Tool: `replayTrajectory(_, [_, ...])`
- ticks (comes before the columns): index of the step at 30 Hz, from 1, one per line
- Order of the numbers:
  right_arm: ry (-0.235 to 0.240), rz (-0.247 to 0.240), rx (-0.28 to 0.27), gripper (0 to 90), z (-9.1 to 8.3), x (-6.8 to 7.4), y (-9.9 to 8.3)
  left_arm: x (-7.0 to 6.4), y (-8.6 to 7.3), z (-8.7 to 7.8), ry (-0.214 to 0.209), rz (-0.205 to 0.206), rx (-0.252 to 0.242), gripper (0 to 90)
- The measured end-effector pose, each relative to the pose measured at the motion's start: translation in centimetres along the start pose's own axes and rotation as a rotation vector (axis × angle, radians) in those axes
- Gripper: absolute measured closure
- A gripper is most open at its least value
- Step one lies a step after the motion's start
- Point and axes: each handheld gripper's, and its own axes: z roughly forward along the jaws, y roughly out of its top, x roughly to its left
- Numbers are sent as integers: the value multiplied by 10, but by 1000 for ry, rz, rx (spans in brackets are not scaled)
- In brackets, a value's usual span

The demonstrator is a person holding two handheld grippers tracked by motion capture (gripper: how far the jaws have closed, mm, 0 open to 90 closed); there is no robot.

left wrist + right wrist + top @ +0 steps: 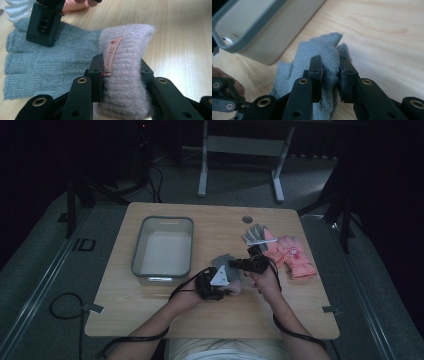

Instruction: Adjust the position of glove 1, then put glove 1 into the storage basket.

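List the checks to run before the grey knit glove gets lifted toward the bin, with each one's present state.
1. Left gripper shut on the glove's pale cuff: ok.
2. Right gripper shut on a fold of the grey knit glove at the finger end: ok.
3. Glove free of other things: ok, the pink gloves and the striped glove lie apart to the right.
4. Bin open, with room inside: ok.
5. Path from the glove to the bin clear: ok, bare table between them.
6. Grip firm enough to lift: cannot tell.
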Motion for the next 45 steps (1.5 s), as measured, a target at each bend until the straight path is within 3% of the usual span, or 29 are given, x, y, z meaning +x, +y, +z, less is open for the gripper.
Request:
replayTrajectory(8, [0, -8, -61, 754, -20, 6, 17, 11, 22, -21, 17, 62, 4, 661])
replayTrajectory(21, [7, -48, -101, 754, -26, 28, 48, 30, 31, -54, 44, 116, 20, 663])
replayTrajectory(31, [15, -106, -114, 754, -18, 54, 82, 48, 31, -86, 89, 148, 52, 663])
replayTrajectory(45, [54, -140, -118, 755, 12, 89, 116, 69, 13, -130, 139, 146, 103, 663])
